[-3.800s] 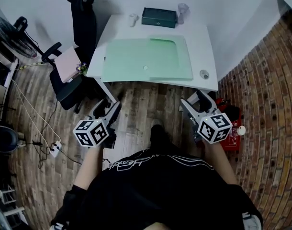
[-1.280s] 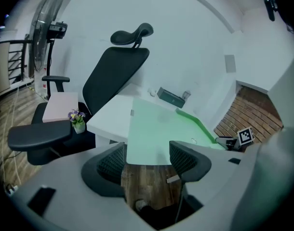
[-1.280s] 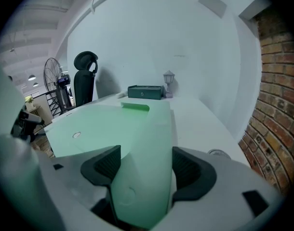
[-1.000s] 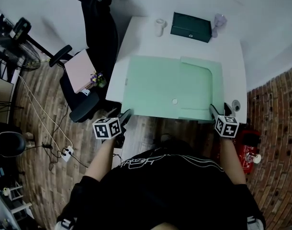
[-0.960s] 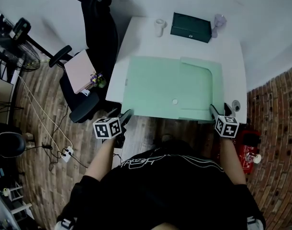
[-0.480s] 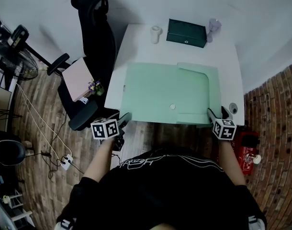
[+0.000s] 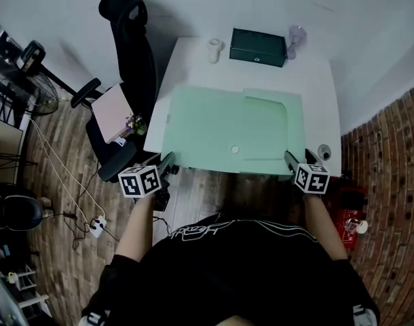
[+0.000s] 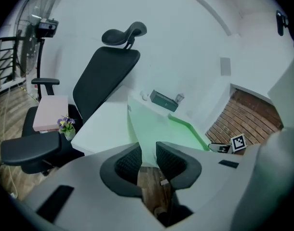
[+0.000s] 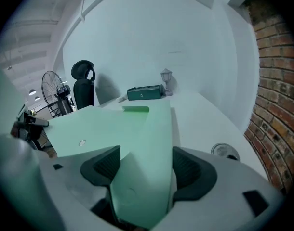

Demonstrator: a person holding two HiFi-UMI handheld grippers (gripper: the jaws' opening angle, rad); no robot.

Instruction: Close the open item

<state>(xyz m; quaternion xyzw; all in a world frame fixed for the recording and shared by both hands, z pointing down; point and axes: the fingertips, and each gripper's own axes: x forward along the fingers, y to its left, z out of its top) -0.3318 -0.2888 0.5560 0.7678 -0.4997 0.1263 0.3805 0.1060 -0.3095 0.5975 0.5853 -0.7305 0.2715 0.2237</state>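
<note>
The pale green folder (image 7: pixel 227 131) lies open and flat on the white table (image 7: pixel 322 94). Jaws of the left gripper (image 7: pixel 166 163) have just been closing to a narrow gap at its near-left corner, not pressing it. Jaws of the right gripper (image 7: pixel 289 159) stand wide apart with the right flap between them, ungripped. 1 dark box (image 7: pixel 258 47) sits shut behind.

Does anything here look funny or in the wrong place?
The big light-green folder lies wide open on the white table, its near left corner poking past the table's edge. Also odd: a small pot of purple flowers and a pink book sit on the black office chair.
</note>
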